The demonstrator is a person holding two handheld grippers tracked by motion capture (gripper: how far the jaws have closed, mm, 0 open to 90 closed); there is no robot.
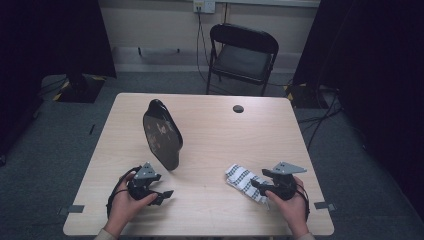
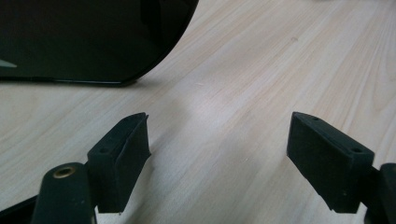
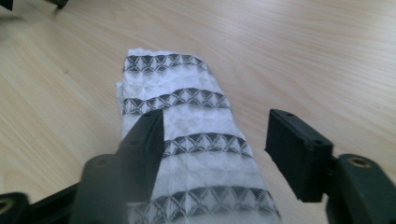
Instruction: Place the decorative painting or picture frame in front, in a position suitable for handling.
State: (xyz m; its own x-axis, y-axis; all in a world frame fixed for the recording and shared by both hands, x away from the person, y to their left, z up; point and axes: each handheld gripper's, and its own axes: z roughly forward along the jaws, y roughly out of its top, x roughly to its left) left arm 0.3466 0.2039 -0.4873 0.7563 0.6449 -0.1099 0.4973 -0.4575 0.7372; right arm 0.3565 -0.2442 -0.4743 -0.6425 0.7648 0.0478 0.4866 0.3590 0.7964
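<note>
Striped cloth [image 3: 187, 140] between right jaws

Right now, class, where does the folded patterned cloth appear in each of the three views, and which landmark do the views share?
High view: the folded cloth lies at lower right on the table, just in front of the right gripper.
Left gripper view: the cloth is not in it; a dark oval tray sits at upper left.
Right gripper view: the cloth is at centre, running between the open jaws.
Shared landmark: the pale wood-grain table.
</note>
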